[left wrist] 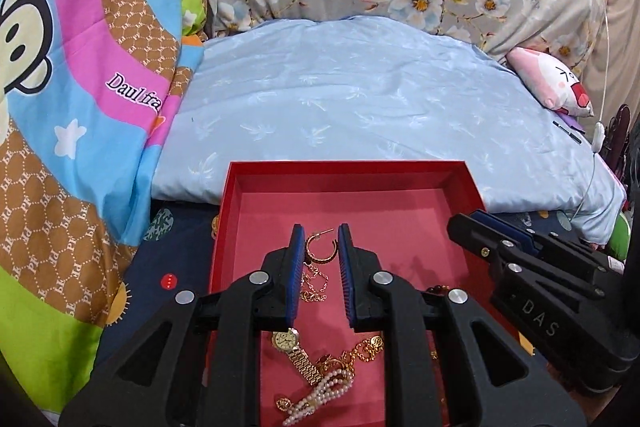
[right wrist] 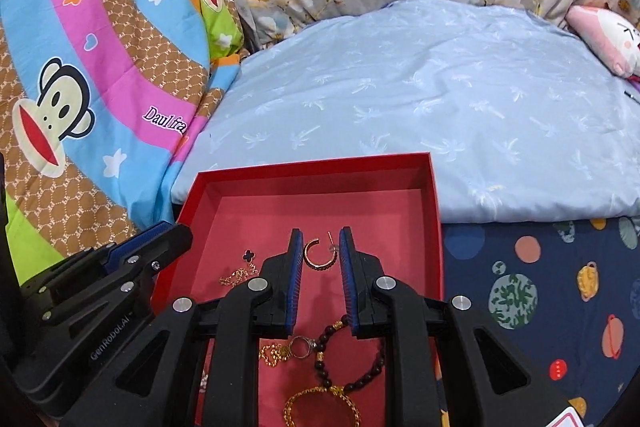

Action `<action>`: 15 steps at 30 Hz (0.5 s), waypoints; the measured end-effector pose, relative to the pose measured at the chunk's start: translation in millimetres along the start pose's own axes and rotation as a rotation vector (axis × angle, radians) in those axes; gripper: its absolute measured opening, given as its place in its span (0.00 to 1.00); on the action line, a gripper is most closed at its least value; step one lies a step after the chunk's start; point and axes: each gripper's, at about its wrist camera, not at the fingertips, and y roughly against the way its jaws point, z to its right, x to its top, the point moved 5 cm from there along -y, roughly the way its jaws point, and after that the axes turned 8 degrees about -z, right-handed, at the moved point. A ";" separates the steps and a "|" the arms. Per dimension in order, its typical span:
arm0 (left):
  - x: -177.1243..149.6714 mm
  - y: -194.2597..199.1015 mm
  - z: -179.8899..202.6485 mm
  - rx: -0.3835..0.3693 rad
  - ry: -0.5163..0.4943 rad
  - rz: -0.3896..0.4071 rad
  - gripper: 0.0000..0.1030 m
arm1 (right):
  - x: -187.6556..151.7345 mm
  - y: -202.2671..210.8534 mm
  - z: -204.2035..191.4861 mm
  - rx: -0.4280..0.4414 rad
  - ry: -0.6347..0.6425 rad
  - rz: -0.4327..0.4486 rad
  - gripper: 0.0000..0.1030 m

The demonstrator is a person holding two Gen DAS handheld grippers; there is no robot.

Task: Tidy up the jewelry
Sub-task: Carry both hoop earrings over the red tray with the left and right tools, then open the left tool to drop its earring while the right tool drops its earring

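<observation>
A red tray (left wrist: 468, 183) (right wrist: 434, 195) lies on the bed and holds the jewelry. A gold hoop earring (left wrist: 320, 250) (right wrist: 318, 255) lies on the tray floor, seen between the open fingers of both grippers. My left gripper (left wrist: 320, 239) is open above the tray; a thin gold chain (left wrist: 314, 283), a gold watch (left wrist: 294, 349), a pearl strand (left wrist: 320, 391) and a gold chain (left wrist: 366, 347) lie under it. My right gripper (right wrist: 320, 241) is open; a clover chain (right wrist: 240, 273), a ring (right wrist: 300, 347), a dark bead bracelet (right wrist: 360, 359) and a gold bracelet (right wrist: 320, 403) lie near it.
A pale blue pillow (left wrist: 360, 107) (right wrist: 440, 107) lies just behind the tray. A colourful monkey-print quilt (left wrist: 72, 107) (right wrist: 80, 87) is piled on the left. A pink plush toy (left wrist: 556, 87) sits at the far right. The navy planet-print sheet (right wrist: 540, 287) lies under the tray.
</observation>
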 end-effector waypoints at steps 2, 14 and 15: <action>0.0 -6.6 0.8 0.001 0.001 -0.009 0.16 | 1.6 -8.0 -0.1 -0.008 0.002 -0.011 0.17; -2.0 -25.1 -0.4 0.079 0.017 -0.019 0.41 | -0.9 -19.5 6.1 -0.043 -0.010 0.000 0.38; -1.9 -24.3 -0.3 0.082 0.021 -0.018 0.42 | -1.3 -17.4 5.7 -0.039 -0.010 0.005 0.38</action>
